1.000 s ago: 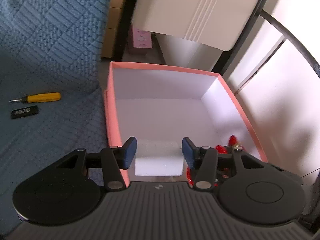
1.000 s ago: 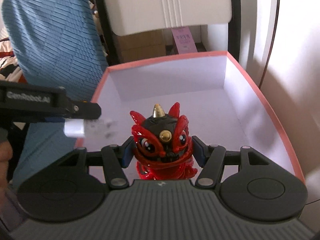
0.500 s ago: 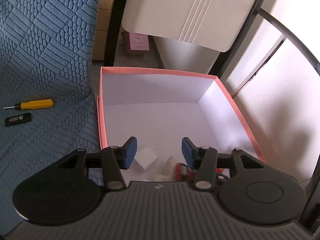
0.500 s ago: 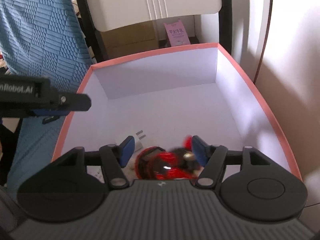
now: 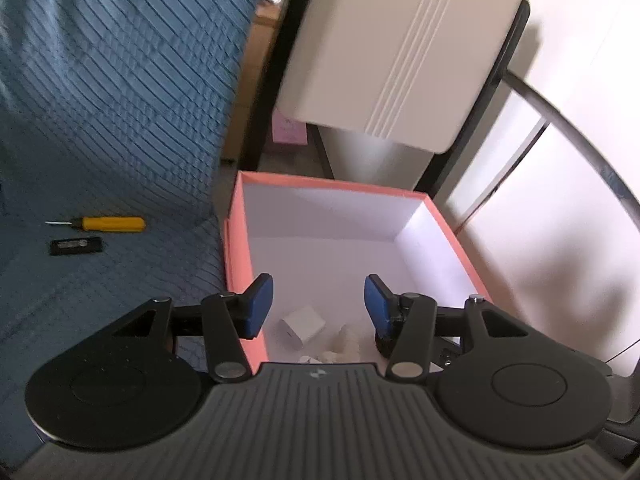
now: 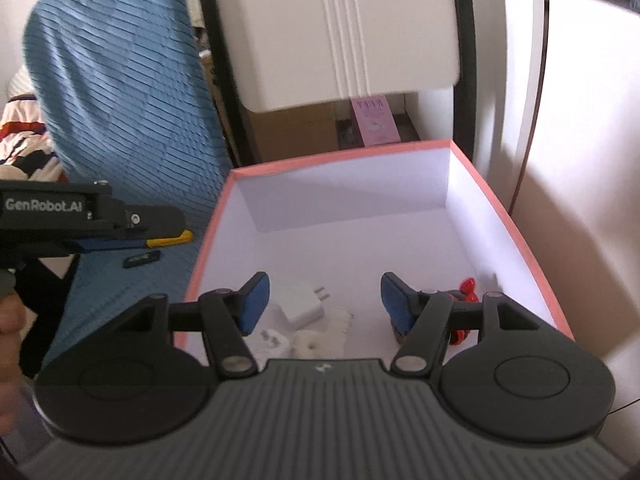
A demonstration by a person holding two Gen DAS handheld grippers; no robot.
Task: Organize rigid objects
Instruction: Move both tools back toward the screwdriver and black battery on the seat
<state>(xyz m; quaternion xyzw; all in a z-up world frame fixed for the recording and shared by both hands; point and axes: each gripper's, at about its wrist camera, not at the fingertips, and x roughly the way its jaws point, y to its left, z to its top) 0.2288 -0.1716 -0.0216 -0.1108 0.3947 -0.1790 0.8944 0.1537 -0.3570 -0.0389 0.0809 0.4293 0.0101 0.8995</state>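
So, quick rundown, going left to right across what's in view:

Black stick [image 5: 76, 246]: flat little slab lying on the blue quilted cover [image 5: 100, 120], looks like a USB-type thing, can't read it. Probably light and stiff; I'd pinch it across the narrow sides.

Yellow screwdriver [image 5: 108, 224]: just beyond the black stick, well apart from the box. Rigid, smooth handle that could roll or slip, so grab mid-handle, not the thin tip.

Left hand-held gripper [image 5: 318, 306]: jaws apart, nothing between them, hanging over the near left edge of the box.

Pink box [image 5: 234, 248]: open top, white inside, sitting on the cover's right edge. Cardboard-looking walls, likely to dent or slide if bumped.

White chargers [image 6: 300, 304]: two plug blocks on the box floor near the front, prongs showing. Hard, light, boxy, easy flat sides to hold.

Pale lump [image 6: 320, 340]: next to the chargers, can't tell what it is.

Right hand-held gripper [image 6: 318, 304]: jaws also spread, holding nothing, above the box's front.

Red figure [image 6: 464, 300]: down in the front right of the box, mostly hidden behind the right finger. Glossy, with horns, so probably slippery and chip-prone.

Surface: soft quilted fabric, not a firm bench, so things may sink or tilt.

Room: white panel [image 5: 400, 52] on a dark frame behind the box, cardboard below it, pale wall on the right.
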